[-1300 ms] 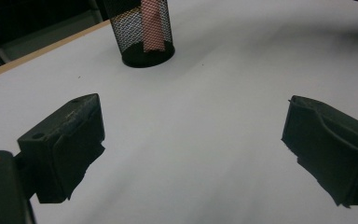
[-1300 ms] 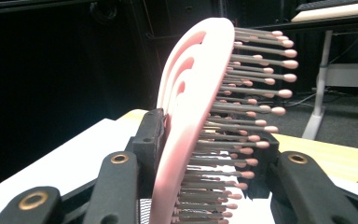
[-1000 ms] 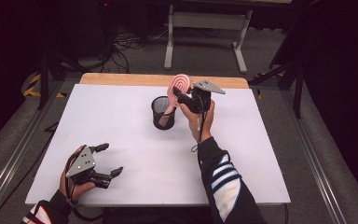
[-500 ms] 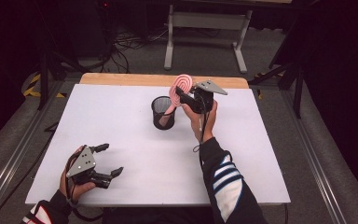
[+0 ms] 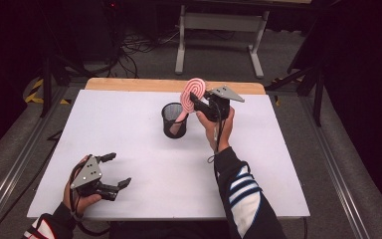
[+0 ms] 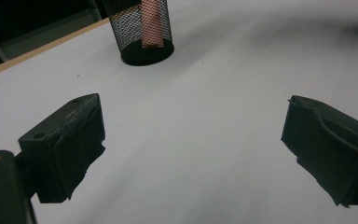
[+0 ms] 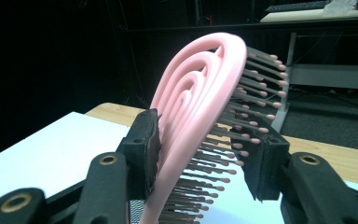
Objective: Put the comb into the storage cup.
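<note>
A pink hairbrush (image 5: 193, 92) stands tilted with its handle down inside a black mesh cup (image 5: 174, 119) near the table's middle back. My right gripper (image 5: 195, 101) is shut on the brush head. In the right gripper view one pad presses the pink back (image 7: 196, 93) and the other meets the bristle tips, with the right gripper (image 7: 205, 149) around it. My left gripper (image 5: 118, 169) rests at the front left, open and holding nothing. The left gripper view looks past the open left gripper (image 6: 193, 140) to the cup (image 6: 135, 32) with the pink handle (image 6: 150, 23) inside.
The white tabletop (image 5: 129, 109) has a wooden strip (image 5: 129, 84) along its far edge. A metal stand (image 5: 219, 30) and cables lie on the floor behind. Rails run along both sides of the table.
</note>
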Demonstrator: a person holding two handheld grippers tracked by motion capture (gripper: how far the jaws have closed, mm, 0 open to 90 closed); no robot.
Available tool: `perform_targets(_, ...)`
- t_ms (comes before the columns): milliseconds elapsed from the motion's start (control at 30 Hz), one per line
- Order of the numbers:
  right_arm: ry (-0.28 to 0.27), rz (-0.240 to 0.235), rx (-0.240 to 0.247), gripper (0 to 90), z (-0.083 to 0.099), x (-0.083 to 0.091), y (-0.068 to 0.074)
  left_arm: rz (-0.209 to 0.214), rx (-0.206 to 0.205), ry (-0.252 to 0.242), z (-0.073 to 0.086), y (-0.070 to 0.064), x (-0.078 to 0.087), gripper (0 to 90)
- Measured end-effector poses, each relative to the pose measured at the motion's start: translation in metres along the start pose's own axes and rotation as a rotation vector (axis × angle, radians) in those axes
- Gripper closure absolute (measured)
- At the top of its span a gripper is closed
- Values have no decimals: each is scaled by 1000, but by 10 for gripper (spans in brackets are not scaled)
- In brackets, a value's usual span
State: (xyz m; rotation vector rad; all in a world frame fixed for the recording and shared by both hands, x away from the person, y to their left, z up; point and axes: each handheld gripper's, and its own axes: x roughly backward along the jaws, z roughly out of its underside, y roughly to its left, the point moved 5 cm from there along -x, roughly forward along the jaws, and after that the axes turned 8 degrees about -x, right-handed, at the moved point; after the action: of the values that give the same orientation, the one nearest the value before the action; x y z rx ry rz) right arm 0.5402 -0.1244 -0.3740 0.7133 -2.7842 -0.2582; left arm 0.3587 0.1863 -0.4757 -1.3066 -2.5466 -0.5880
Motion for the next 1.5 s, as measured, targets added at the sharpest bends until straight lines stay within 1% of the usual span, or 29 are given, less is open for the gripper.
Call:
perform_targets(233,3,-3,10,515,-2,3,0,-4,1,0,0,0,0,68)
perform_targets(333,-4,-4,10,511,-4,6,-1,-5,1,1,0,1,0,68)
perform_targets(500,-1,1,24,512,-7,10,-2,-5,1,-1,0,1,1,68)
perform_targets(933,-15,10,42,514,-13,20,-4,-10,1,2,0,1,0,68)
perform_targets(1133,-33,3,44,516,-16,25,-3,-9,0,-1,-1,1,1,68)
perform_targets(1200,-30,-2,62,516,-17,26,-1,-9,-1,2,0,1,1,68)
perform_targets(1400,-30,-5,70,515,-18,27,1,-10,0,2,0,1,1,68)
perform_targets(1500,-31,-8,83,513,-18,29,3,-10,-2,4,0,1,1,68)
